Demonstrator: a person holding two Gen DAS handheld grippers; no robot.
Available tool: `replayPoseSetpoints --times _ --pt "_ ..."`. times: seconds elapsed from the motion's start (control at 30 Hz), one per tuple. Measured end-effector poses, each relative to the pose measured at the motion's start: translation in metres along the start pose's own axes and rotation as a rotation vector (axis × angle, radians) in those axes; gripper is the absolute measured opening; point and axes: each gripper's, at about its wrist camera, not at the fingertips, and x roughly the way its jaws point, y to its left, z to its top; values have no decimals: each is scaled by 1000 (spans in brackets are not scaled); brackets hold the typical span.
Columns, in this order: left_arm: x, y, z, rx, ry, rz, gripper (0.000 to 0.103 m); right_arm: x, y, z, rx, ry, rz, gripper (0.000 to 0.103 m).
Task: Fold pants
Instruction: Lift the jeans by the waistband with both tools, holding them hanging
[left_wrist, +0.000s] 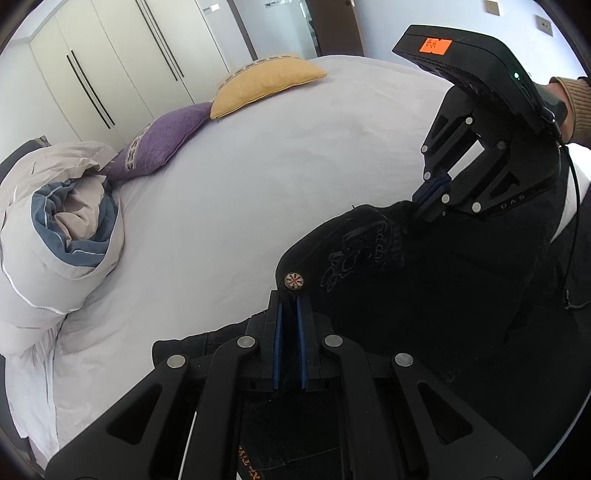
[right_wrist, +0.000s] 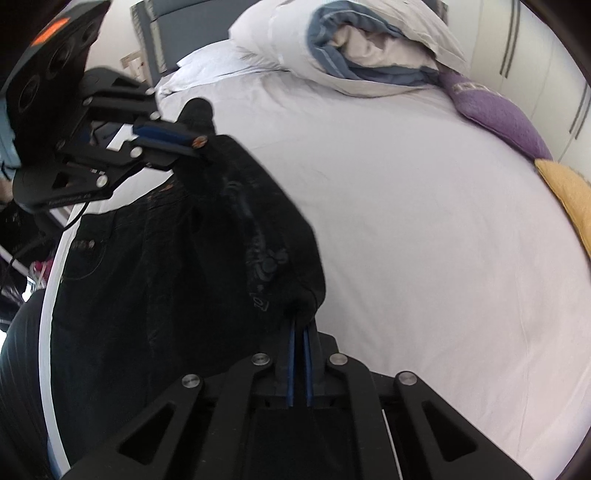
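Here, in the left wrist view, a pair of black pants (left_wrist: 424, 295) lies across the near edge of a bed (left_wrist: 258, 192) covered with a pale sheet. The left gripper (left_wrist: 290, 306) has its blue-padded fingers (left_wrist: 277, 332) closed on the waistband, right beside a round metal button (left_wrist: 293, 280). Farther along the waistband, the right gripper (left_wrist: 424, 205) pinches the same edge, fingers closed on the cloth. A hand in a brown sleeve (left_wrist: 570, 107) holds that gripper. Beyond the pants, a purple cushion (left_wrist: 162, 144) and a yellow cushion (left_wrist: 258, 85) sit at the bed's far side, beside a bundled duvet (left_wrist: 62, 229).

In the right wrist view, the right gripper (right_wrist: 300, 326) clamps the pants (right_wrist: 166, 258), cloth bunched between its fingers (right_wrist: 291, 354). The left gripper (right_wrist: 184, 146) grips the waistband beside the button (right_wrist: 200, 141). The pants hang between both grippers, over the bed's (right_wrist: 406, 221) near edge.
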Motion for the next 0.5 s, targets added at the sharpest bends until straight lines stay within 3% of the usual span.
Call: replayPoseSetpoints --times 0.4,0.5 --pt "-54 -54 -47 45 -2 -50 6 -13 84 -35 -81 27 23 5" --pt "-67 -76 -66 88 12 -55 6 -13 116 -46 -156 55 -18 5"
